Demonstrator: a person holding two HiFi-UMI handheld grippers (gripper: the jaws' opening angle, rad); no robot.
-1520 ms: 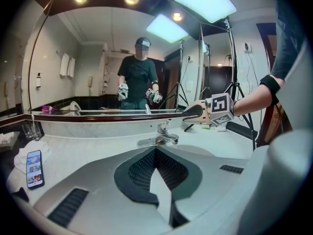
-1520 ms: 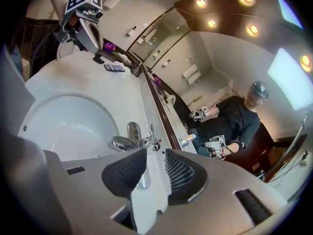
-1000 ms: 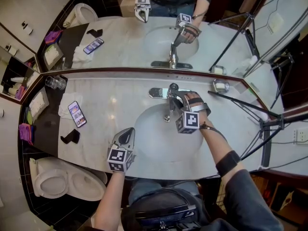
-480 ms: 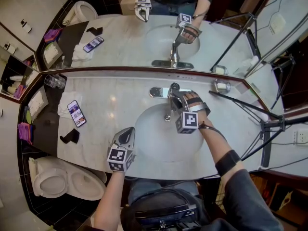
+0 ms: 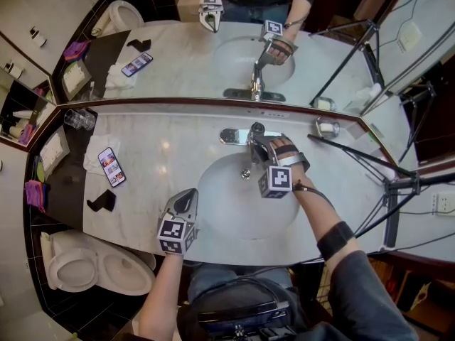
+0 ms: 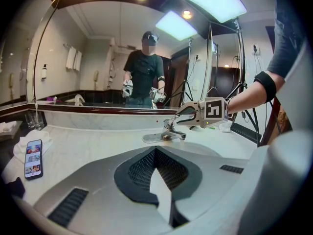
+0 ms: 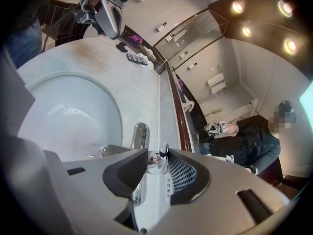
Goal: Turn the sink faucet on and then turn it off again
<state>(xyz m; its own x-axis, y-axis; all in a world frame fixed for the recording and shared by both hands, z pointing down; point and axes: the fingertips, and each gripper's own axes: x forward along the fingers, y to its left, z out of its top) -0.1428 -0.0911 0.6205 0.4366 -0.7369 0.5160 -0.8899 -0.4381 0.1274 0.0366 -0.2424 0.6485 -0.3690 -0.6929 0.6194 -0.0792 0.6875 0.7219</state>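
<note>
A chrome faucet (image 5: 250, 142) stands at the back of the white sink basin (image 5: 213, 215). My right gripper (image 5: 260, 143) reaches over it from the right. In the right gripper view its jaws have just been closing, and the pads now press on the faucet handle (image 7: 157, 159) from both sides. The spout (image 7: 113, 151) juts out over the basin (image 7: 58, 111), which holds droplets; I see no stream of water. My left gripper (image 5: 190, 196) hovers at the basin's front left rim, shut, with nothing in it (image 6: 155, 150). It points toward the faucet (image 6: 166, 133).
A phone (image 5: 111, 167) lies on a white towel (image 5: 96, 158) at the left, with a glass (image 5: 79, 120) behind and a black object (image 5: 102, 202) in front. A small dish (image 5: 326, 127) and a tripod (image 5: 370, 163) stand at the right. A mirror (image 5: 178, 62) backs the counter.
Both grippers keep their places; the right one stays at the faucet handle. Only the head view has shifted slightly.
</note>
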